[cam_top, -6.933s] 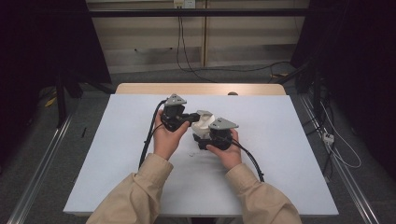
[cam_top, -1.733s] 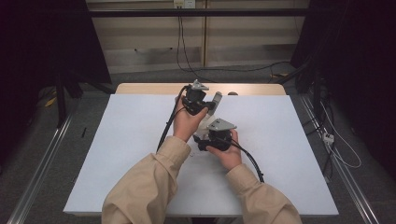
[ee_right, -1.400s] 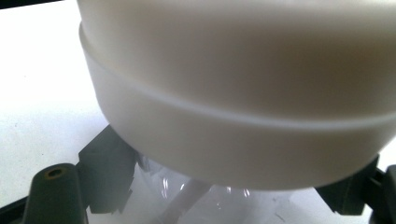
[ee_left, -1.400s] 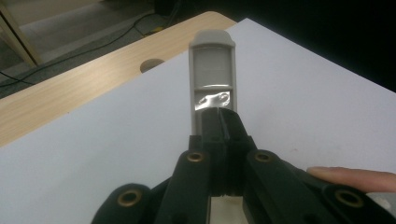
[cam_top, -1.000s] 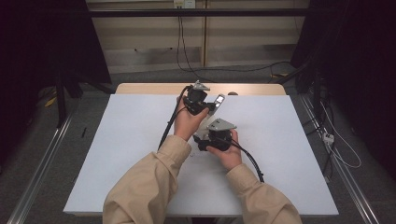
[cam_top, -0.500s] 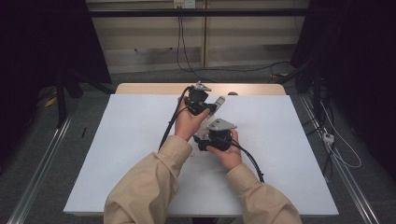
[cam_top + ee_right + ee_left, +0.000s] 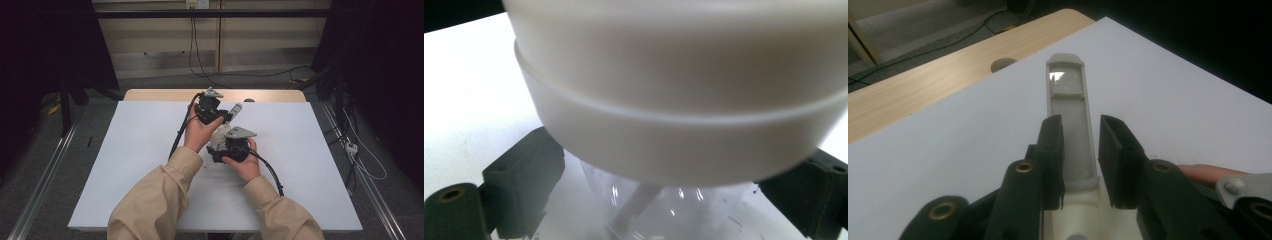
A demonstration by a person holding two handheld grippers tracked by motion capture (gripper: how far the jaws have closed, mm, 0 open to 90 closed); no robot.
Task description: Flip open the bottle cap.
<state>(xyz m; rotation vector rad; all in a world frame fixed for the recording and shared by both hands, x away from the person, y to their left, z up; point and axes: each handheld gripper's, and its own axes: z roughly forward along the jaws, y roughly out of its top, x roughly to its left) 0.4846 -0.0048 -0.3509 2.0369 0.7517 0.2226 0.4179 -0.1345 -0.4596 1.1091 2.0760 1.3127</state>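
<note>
- Task thing = clear bottle [image 7: 659,205] w/ wide white cap [image 7: 674,100] and a long pale flat lever/nozzle [image 7: 1070,125] sticking out from the cap; looks like a pump/spray type, can't tell which. It sits mid-table, a bit toward the far edge, held up between both hands.
- Right gripper [image 7: 225,150]: jaws stand either side of the clear bottle body just below the cap in the right gripper view; pad contact itself is hidden by the cap, so can't tell if pinching or just spread around it.
- Left gripper [image 7: 222,116] reaches over from the far side. In the left gripper view its black jaws flank the lever, which runs lengthwise btwn them; jaws have just been opening, slim gaps show on both sides, so spread, not pinching.
- Lever tip points away toward the table's far edge, over bare white surface.
- Surface: white sheet [image 7: 140,150] covering the table, plain wooden strip [image 7: 150,95] left uncovered along the far edge, w/ a round hole [image 7: 1003,64] in it.
- Room: dark curtains both sides, pale wall panels behind, cables on the grey floor [image 7: 260,75], metal rails along the floor L and R.
- Open room: wide bare sheet L, R and near side of the hands; less space toward the far edge.
- Cables [image 7: 267,167] trail from both grippers back toward the person's beige sleeves [image 7: 155,200].
</note>
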